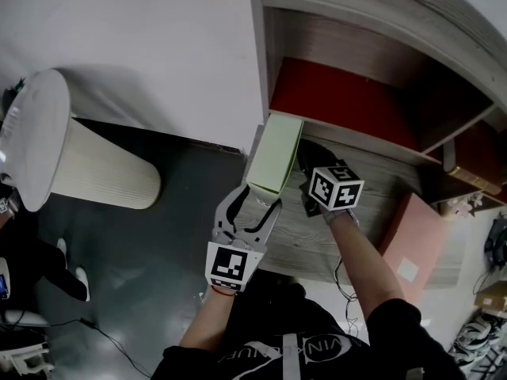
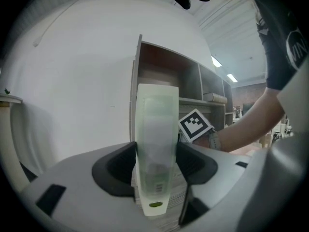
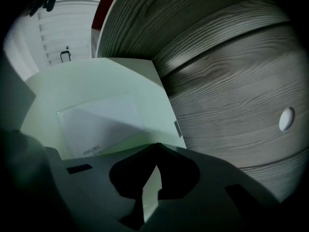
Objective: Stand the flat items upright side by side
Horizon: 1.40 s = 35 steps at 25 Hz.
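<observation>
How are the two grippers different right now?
The left gripper's jaws squeeze the pale green box and hold it upright; the right gripper's jaws are shut together on nothing. The left gripper sits at the front edge of the shelf, while the right gripper reaches further in, beside the box's flat side. The same: each carries a cube with square markers.

box (image 1: 276,153) noted pale green, white label | shelf (image 1: 372,188) grey wood-grained | panel (image 1: 341,101) red | folder (image 1: 416,240) pink | bin (image 1: 103,172) cream, ribbed | floor (image 1: 158,244) dark grey
</observation>
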Motion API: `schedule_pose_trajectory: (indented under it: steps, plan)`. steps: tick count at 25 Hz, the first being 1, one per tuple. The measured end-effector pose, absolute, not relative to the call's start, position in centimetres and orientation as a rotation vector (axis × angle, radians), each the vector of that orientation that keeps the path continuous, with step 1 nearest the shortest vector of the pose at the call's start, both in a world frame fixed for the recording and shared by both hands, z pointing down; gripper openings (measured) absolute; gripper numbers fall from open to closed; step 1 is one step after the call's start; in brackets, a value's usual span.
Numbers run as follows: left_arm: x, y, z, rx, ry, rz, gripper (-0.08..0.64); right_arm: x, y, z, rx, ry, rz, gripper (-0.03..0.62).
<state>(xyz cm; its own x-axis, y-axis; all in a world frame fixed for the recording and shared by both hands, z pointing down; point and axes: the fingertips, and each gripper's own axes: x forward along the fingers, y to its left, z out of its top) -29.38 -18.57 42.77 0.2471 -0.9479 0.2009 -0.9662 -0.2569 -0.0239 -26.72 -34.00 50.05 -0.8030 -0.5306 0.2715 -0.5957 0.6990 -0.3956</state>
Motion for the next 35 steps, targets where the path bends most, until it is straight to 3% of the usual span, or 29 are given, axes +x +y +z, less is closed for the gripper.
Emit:
schedule_pose_trajectory:
  steps: [27,35]
  plan:
    - [-28.0,-15.9,43.9,2.355,-1.843,0.289,0.257,-19.6,-26.0,45.2,0.932,-2.839,0.615,0.008]
    - [-25.6,-14.8,43.1,2.391,-1.822,0.241,0.094,-15.4,-22.2,42.7,0.942,-2.881,0.534,0.008]
